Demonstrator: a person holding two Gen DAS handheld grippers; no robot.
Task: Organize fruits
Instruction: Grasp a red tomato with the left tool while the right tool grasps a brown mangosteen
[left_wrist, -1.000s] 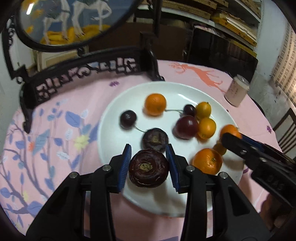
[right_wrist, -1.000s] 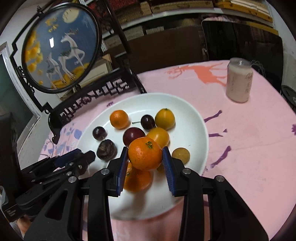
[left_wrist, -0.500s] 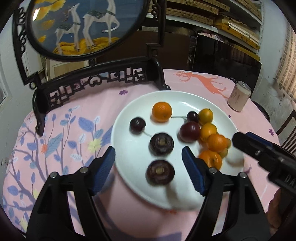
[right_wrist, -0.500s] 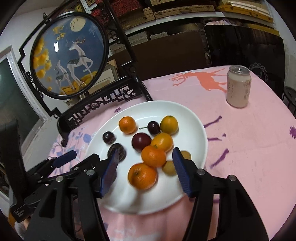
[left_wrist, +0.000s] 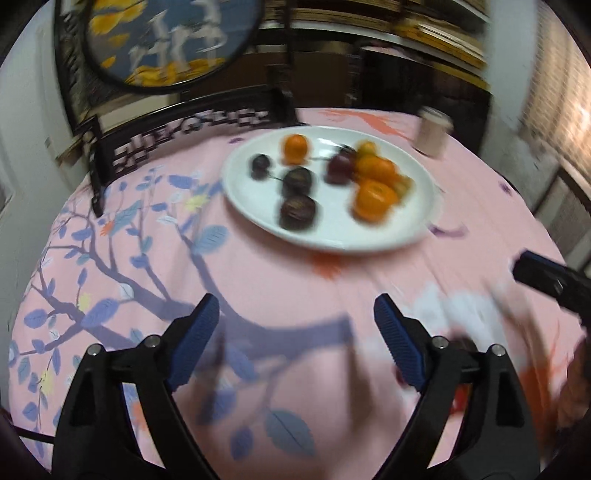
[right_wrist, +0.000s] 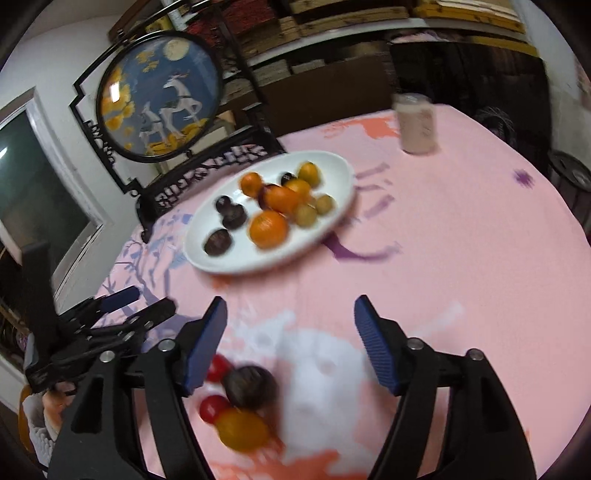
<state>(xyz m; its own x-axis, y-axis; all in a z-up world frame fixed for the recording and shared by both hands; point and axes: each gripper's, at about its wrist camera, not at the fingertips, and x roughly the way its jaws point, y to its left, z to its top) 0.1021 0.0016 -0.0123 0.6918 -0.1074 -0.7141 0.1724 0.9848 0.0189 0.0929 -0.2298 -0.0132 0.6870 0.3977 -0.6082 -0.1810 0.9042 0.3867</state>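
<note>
Fruit lay on the white plate: oranges, dark plums and cherries. Near the plate's front rim, both grippers hovered over the pink tablecloth, left gripper and right gripper each spread wide and holding nothing. More loose fruit sat blurred beneath the right gripper.

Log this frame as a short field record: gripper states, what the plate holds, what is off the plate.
left gripper: open, empty, over the pink floral tablecloth
right gripper: open, empty
round white plate: holds oranges, dark plums, cherries, small yellow fruits
loose fruit: dark round fruit, red cherry tomatoes, yellow fruit on the cloth near the right gripper
pale drink can: upright, beyond the plate
image quality: motion blur
</note>
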